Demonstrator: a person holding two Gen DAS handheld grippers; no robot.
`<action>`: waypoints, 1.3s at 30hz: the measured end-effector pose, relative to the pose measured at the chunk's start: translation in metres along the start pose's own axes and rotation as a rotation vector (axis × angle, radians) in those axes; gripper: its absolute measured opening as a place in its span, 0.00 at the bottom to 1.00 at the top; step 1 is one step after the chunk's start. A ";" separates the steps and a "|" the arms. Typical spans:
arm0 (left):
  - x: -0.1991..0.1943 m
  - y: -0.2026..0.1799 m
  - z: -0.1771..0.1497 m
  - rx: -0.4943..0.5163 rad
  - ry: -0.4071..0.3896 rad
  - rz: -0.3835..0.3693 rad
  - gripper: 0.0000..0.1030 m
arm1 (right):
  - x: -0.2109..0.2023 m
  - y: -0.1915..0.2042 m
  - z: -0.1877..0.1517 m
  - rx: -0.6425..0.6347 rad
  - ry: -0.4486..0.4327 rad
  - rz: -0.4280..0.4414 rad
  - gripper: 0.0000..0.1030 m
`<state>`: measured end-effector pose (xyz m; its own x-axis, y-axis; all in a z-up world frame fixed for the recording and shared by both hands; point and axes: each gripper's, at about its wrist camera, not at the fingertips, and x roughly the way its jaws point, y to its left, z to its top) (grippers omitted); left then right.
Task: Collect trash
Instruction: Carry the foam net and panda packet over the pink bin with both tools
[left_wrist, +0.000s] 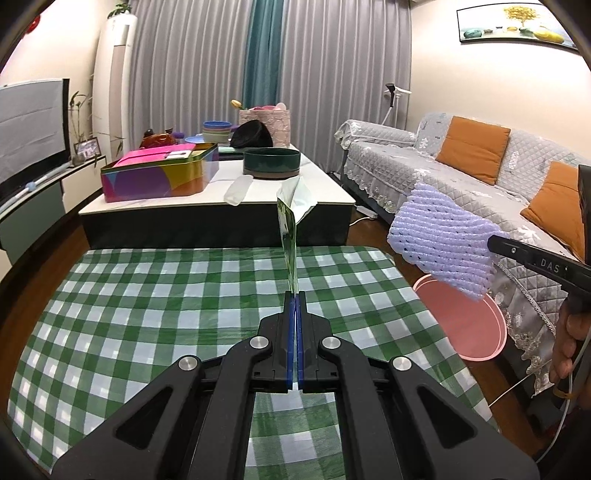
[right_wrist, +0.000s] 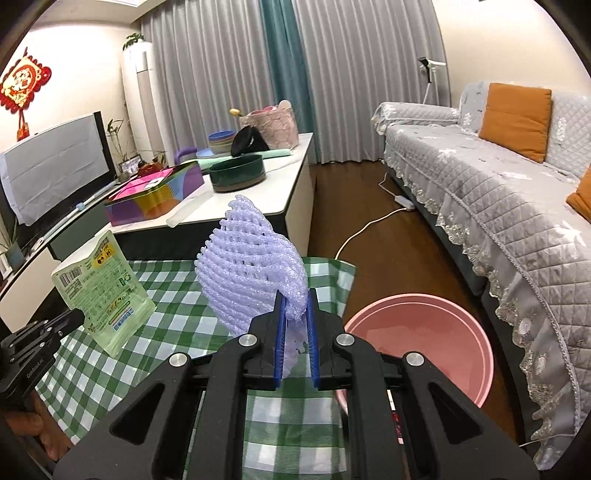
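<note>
My left gripper (left_wrist: 295, 293) is shut on a flat green and white wrapper (left_wrist: 290, 236) and holds it edge-on above the green checked tablecloth (left_wrist: 147, 295). The wrapper also shows in the right wrist view (right_wrist: 105, 291), with the left gripper (right_wrist: 79, 317) at its lower left. My right gripper (right_wrist: 295, 295) is shut on a lilac foam fruit net (right_wrist: 251, 273). In the left wrist view the net (left_wrist: 439, 240) hangs from the right gripper (left_wrist: 493, 242) above a pink basin (left_wrist: 469, 325). The basin (right_wrist: 424, 332) stands on the floor right of the table.
A low white table (left_wrist: 332, 192) behind holds a colourful tin (left_wrist: 159, 173), a dark green round tin (left_wrist: 271, 162), bowls and a pink basket. A grey sofa (right_wrist: 480, 184) with orange cushions runs along the right. A TV (right_wrist: 55, 170) stands left. A white cable (right_wrist: 369, 225) crosses the floor.
</note>
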<state>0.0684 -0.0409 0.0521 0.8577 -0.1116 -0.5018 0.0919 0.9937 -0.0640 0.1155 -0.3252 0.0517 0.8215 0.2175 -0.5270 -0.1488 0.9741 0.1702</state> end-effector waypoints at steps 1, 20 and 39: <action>0.000 -0.001 0.000 0.001 0.000 -0.003 0.01 | -0.001 -0.003 0.000 0.003 -0.003 -0.005 0.11; 0.020 -0.027 0.007 0.006 0.006 -0.061 0.01 | -0.007 -0.030 0.004 0.032 -0.027 -0.074 0.11; 0.045 -0.065 0.012 0.023 0.012 -0.115 0.01 | -0.009 -0.068 0.002 0.058 -0.040 -0.160 0.11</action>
<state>0.1075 -0.1107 0.0440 0.8346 -0.2253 -0.5027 0.2013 0.9742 -0.1022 0.1191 -0.3932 0.0463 0.8536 0.0562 -0.5179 0.0169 0.9907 0.1353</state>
